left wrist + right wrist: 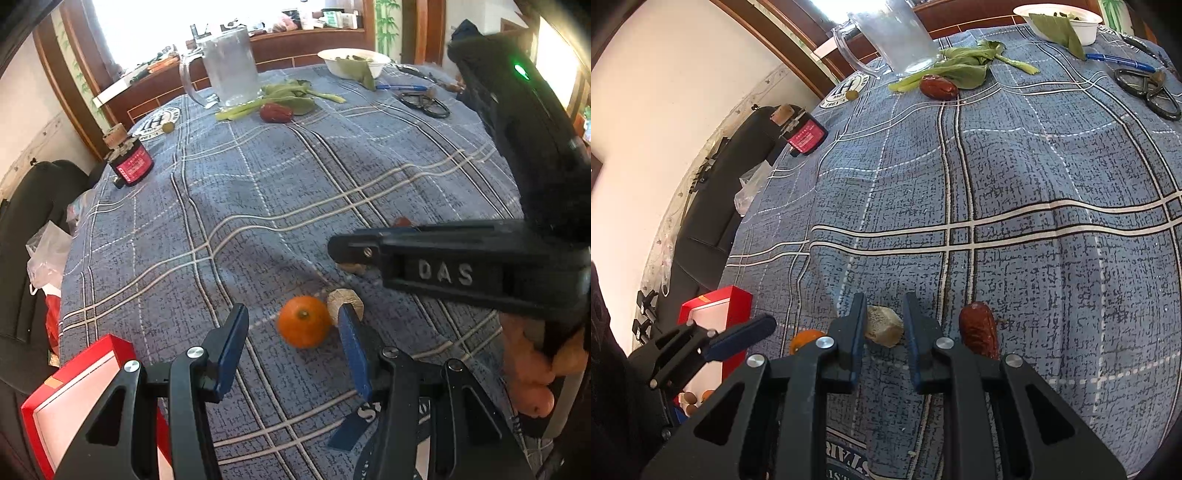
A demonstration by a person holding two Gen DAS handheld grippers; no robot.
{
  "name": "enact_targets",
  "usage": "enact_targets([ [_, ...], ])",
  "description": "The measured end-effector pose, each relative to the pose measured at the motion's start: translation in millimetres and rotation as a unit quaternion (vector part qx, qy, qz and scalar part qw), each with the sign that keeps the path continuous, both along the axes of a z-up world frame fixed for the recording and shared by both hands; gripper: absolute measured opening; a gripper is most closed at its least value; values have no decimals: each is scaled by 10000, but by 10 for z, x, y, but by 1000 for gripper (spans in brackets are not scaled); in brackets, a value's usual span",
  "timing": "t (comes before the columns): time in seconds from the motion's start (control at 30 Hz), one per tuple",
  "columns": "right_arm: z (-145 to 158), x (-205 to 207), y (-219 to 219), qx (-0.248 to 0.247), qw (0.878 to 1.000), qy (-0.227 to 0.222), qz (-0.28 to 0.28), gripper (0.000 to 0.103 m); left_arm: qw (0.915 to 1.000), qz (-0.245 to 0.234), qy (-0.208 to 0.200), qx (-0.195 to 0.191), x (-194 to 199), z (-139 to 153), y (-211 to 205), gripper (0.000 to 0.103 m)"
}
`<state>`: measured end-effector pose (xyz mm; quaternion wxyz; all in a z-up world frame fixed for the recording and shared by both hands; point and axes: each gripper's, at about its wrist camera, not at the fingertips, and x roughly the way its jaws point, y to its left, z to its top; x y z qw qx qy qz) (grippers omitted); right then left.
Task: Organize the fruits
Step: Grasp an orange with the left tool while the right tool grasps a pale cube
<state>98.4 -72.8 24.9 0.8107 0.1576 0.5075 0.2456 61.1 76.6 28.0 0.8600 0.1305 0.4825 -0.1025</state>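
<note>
My left gripper (291, 347) is spread wide above the plaid cloth (295, 192), holding nothing; the orange (304, 326) lies on the cloth between its blue fingers, nearer the right one. A red box (74, 387) sits just left of it at the table edge. My right gripper (884, 332) hangs low with jaws parted around a pale nut-like lump (884, 325), apart from both pads as far as I can tell. A red date (979, 334) lies just right of that gripper. Farther off: a second date (938, 86) touching green leaves (960, 70), a clear jug (897, 33), scissors (1148, 90), and a white bowl (1086, 27).
</note>
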Motion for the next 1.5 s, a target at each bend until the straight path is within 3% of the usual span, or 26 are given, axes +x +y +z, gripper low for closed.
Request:
enact_targets([
  [0.37, -2, 5, -5, 11, 10000, 3, 2, 21, 9992, -94, 124, 375, -134, -93, 69, 50],
  [0.8, -2, 4, -4, 14, 10000, 7, -6, 21, 9995, -32, 128, 279, 179, -175, -24, 50],
  [0.83, -2, 3, -4, 16, 10000, 7, -5, 21, 9996, -12, 140, 234, 193, -176, -15, 50],
  [0.93, 0, 6, -4, 24, 10000, 9, -11, 21, 9997, -84, 227, -11, 177, -174, -24, 30],
  [1.1, 2, -3, -10, 33, 10000, 34, -41, 20, 9998, 6, 187, 79, 130, -159, -82, 29],
  [1.33, 174, -78, -34, 196, 9996, -184, -28, 19, 9987, 425, -232, 129, -171, 204, 138, 29],
  [1.5, 278, -149, -38, 745, 9970, -95, 174, 17, 9934, 1004, -553, 40, -565, 501, 561, 28],
])
